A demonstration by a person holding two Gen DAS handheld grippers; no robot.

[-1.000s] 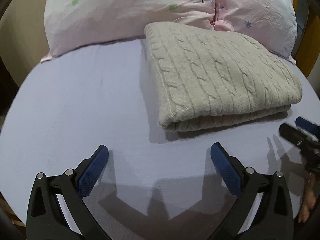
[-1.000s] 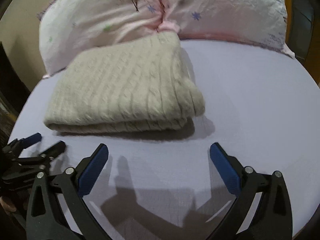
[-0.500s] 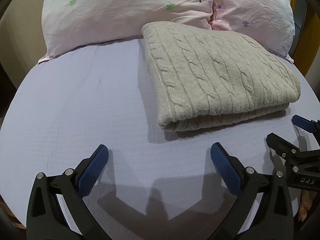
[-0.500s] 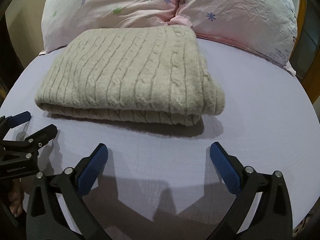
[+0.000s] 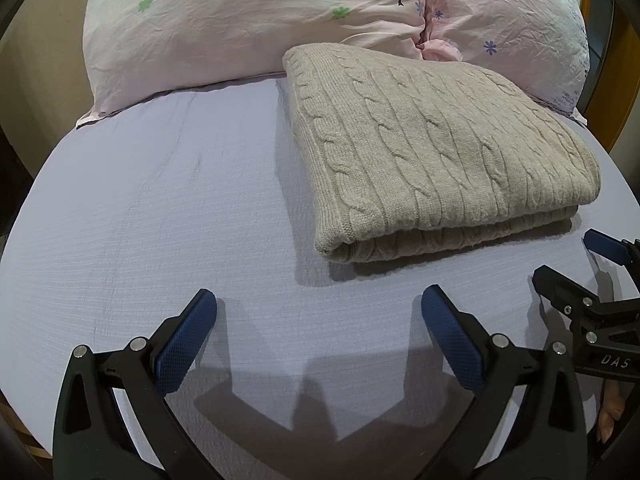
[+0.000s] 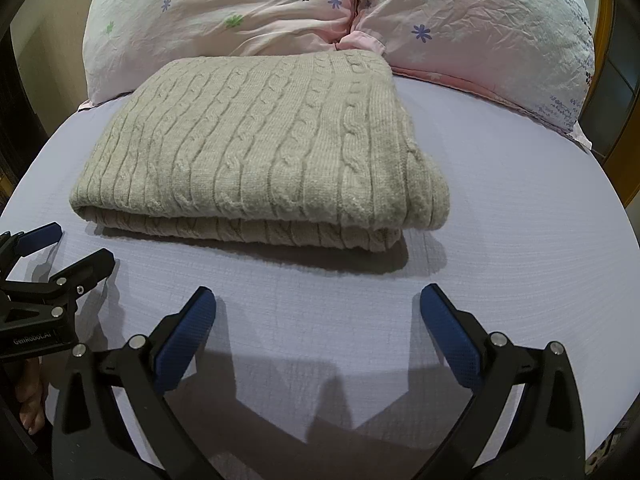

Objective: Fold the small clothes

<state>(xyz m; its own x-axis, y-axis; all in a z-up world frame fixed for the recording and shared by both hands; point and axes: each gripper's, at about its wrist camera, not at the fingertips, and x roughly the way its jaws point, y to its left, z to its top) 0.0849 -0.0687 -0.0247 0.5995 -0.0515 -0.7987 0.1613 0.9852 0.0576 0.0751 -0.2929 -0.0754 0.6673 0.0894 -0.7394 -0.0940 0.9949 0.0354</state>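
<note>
A beige cable-knit sweater [image 5: 432, 152] lies folded in a neat rectangle on the lavender bed sheet [image 5: 160, 208]; it also shows in the right wrist view [image 6: 256, 148]. My left gripper [image 5: 319, 312] is open and empty, a little short of the sweater's near left corner. My right gripper [image 6: 318, 312] is open and empty, just in front of the sweater's near edge. The right gripper shows at the right edge of the left wrist view [image 5: 576, 264]. The left gripper shows at the left edge of the right wrist view [image 6: 60, 252].
Two pink floral pillows [image 5: 260, 20] lie against the sweater's far edge, also seen in the right wrist view [image 6: 460, 20]. A wooden bed frame [image 6: 616, 128] runs along the right. The sheet [image 6: 500, 220] extends to the right of the sweater.
Both grippers stayed open and empty. The right wrist view swung left, so the sweater now sits centred and nearer. The left gripper edged slightly closer to the sweater.
</note>
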